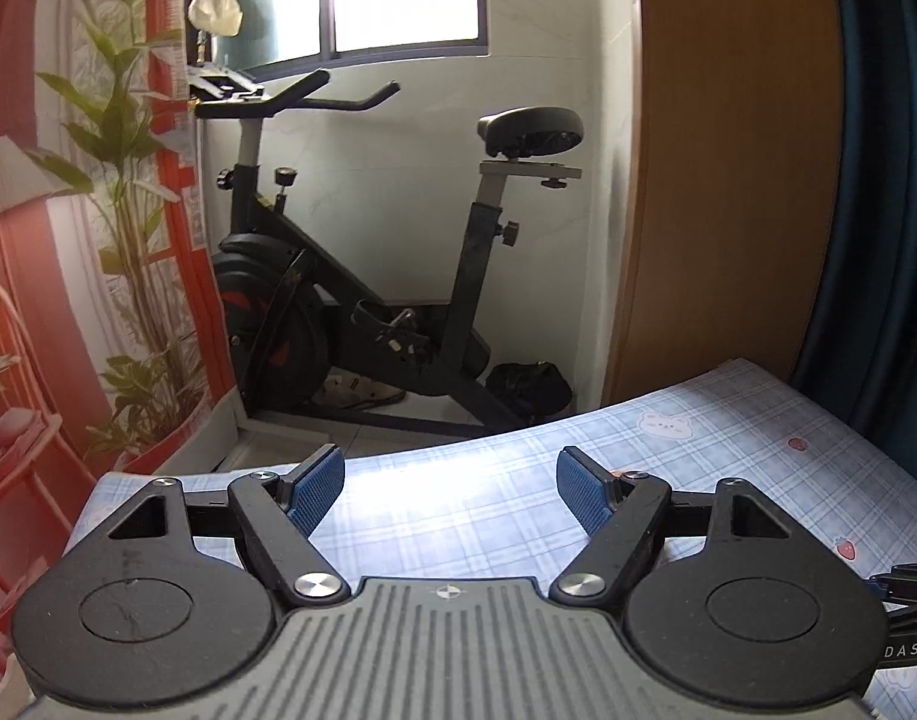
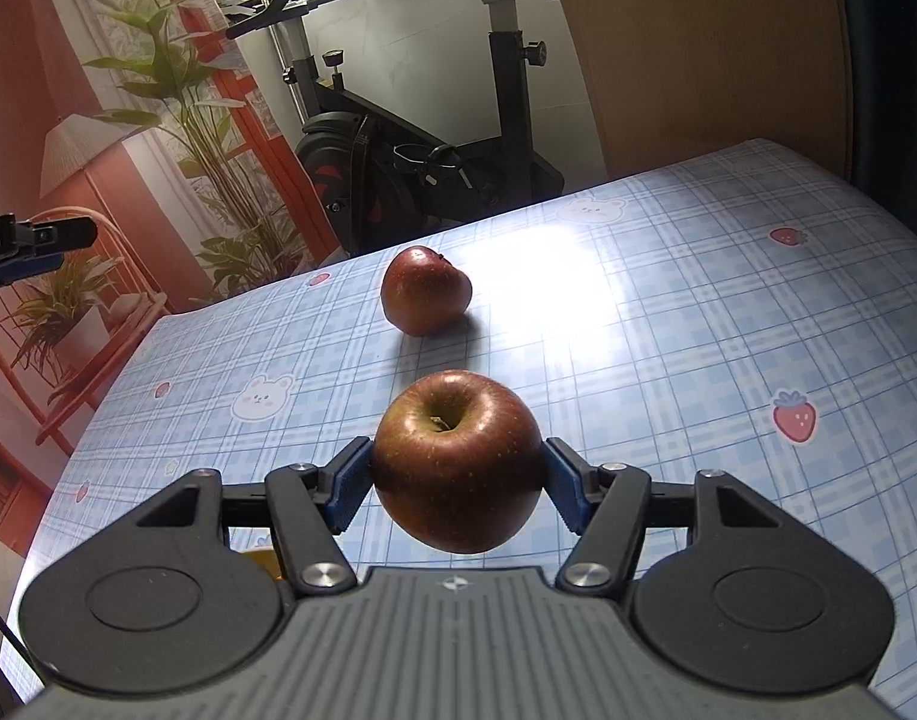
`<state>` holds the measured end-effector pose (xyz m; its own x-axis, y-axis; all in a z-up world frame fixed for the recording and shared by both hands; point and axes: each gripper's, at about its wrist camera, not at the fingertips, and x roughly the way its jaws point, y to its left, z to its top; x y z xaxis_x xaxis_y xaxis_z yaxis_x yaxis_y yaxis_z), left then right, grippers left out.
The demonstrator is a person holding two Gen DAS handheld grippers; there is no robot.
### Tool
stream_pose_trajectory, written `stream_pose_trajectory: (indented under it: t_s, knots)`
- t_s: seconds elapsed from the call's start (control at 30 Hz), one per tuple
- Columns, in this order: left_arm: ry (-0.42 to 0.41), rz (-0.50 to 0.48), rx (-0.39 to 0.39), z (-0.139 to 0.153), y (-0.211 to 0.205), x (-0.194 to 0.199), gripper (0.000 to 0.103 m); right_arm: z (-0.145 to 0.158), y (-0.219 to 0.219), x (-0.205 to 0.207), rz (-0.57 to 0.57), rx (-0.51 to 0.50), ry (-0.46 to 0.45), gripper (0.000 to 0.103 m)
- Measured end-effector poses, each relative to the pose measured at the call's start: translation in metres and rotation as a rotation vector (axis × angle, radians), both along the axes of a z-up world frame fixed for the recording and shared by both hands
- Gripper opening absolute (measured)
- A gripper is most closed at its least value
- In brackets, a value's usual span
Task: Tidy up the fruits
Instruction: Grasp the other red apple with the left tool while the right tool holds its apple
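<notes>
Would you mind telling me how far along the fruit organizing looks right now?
Done: nothing visibly sorted; no bowl or basket shows. In hand: the right gripper is shut on an apple, held above the checked tablecloth. Left: a second apple lies loose on the cloth farther away, and the left gripper is open and empty. A yellow thing peeks out under the right gripper; I cannot tell what it is.

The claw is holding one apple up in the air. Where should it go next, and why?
Probably carry the held apple forward and set it down beside the other apple. The right gripper has it clamped between both blue pads, lifted off the tablecloth, and the second apple lies alone farther ahead. The left gripper is open and empty.
</notes>
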<state>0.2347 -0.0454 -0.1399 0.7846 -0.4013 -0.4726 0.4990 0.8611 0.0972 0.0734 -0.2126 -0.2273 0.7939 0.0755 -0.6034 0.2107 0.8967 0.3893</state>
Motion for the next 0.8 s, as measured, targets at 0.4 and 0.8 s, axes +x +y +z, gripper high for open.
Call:
stream_pose_trajectory:
  t_s: [0.4,0.8]
  knots:
    - [0.066,-0.289,0.094,-0.082,-0.107,0.035,0.08,-0.008,-0.012,0.002,-0.028,-0.019,0.031,0.063]
    - [0.149,-0.27,0.129,-0.111,-0.118,0.067,0.08,-0.012,-0.013,0.005,-0.007,-0.028,0.037,0.063]
